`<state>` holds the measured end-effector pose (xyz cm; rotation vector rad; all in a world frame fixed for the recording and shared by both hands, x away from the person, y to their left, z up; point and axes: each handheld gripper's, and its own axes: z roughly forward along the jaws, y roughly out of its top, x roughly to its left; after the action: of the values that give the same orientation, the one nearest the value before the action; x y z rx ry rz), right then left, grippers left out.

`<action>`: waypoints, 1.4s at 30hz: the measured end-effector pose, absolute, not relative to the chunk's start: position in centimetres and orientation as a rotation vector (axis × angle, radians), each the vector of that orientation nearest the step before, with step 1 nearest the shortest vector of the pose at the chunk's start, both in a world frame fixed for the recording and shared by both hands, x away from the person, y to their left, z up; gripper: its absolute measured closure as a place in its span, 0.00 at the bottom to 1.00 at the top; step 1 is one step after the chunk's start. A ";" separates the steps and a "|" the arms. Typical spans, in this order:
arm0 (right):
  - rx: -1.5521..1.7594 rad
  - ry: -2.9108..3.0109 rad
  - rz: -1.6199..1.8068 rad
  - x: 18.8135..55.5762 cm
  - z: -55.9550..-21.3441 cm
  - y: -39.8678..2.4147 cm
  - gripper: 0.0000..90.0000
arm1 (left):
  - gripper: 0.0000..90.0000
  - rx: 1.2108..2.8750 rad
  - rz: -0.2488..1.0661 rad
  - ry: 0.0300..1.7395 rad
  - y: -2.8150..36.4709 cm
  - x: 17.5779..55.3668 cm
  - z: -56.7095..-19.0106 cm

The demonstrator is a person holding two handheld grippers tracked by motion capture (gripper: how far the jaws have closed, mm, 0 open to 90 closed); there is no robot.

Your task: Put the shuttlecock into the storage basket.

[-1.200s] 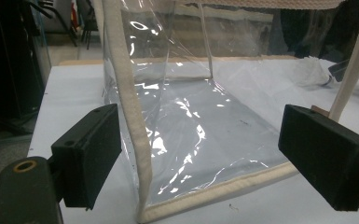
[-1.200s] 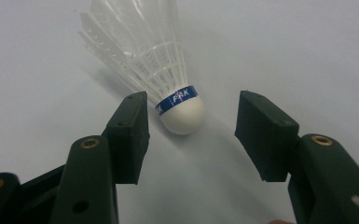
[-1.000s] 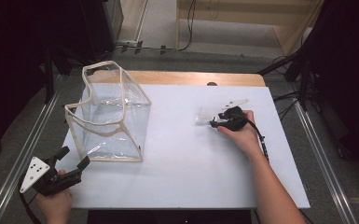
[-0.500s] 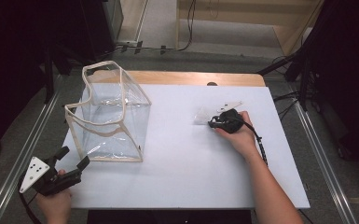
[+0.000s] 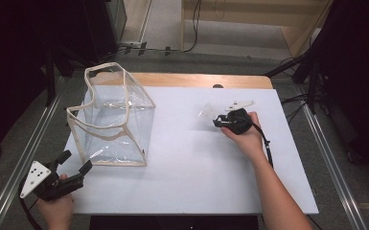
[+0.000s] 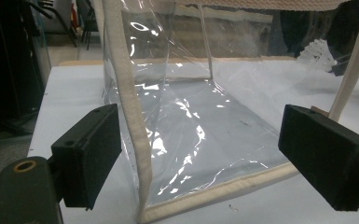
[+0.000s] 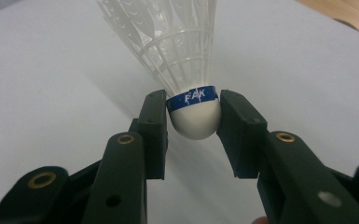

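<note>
A white plastic shuttlecock (image 7: 193,112) with a blue band on its cork sits between the jaws of my right gripper (image 7: 193,122), which is shut on the cork. In the high view that gripper (image 5: 219,122) is right of the table's middle, and the shuttlecock (image 5: 206,112) points away to the left. A clear bag with beige trim (image 5: 110,120) stands open at the left. My left gripper (image 5: 74,163) is open just off the bag's near corner. In the left gripper view, the bag's trimmed edge (image 6: 135,140) stands between the wide jaws without touching them.
The white table top (image 5: 196,167) has a wooden strip (image 5: 196,79) along its far edge. Metal rails (image 5: 333,158) run down both sides. Seen through the bag, the shuttlecock (image 6: 319,51) shows far off.
My right gripper has shifted slightly to the left with the shuttlecock at its jaws. The left gripper and the bag have not moved.
</note>
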<state>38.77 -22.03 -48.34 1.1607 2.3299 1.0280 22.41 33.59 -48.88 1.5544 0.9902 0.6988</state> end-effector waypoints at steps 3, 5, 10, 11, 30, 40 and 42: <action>1.156 2.318 1.041 38.6 -47.8 -21.7 0.68 | 0.15 1.553 0.698 0.990 33.6 22.4 -48.9; 1.155 2.313 1.060 38.5 -47.3 -21.4 0.68 | 0.15 1.553 0.698 0.990 33.6 22.4 -48.9; 1.150 2.305 1.073 38.4 -46.8 -21.0 0.68 | 0.15 1.553 0.699 0.990 33.6 22.4 -48.9; 1.156 2.303 1.076 38.3 -46.7 -20.8 0.68 | 0.15 1.552 0.699 0.990 33.6 22.4 -48.9; 1.110 2.299 1.149 37.9 -44.8 -18.6 0.68 | 0.15 1.549 0.698 0.990 33.6 22.4 -48.9; 1.091 2.302 1.170 37.7 -44.2 -17.6 0.68 | 0.15 1.548 0.698 0.989 33.6 22.4 -48.9; 1.084 2.303 1.170 37.7 -44.1 -17.4 0.68 | 0.15 1.547 0.696 0.988 33.6 22.4 -48.9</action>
<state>37.71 -17.37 -44.14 1.0841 2.3034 1.1695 22.43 33.62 -48.88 1.5466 0.9881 0.6963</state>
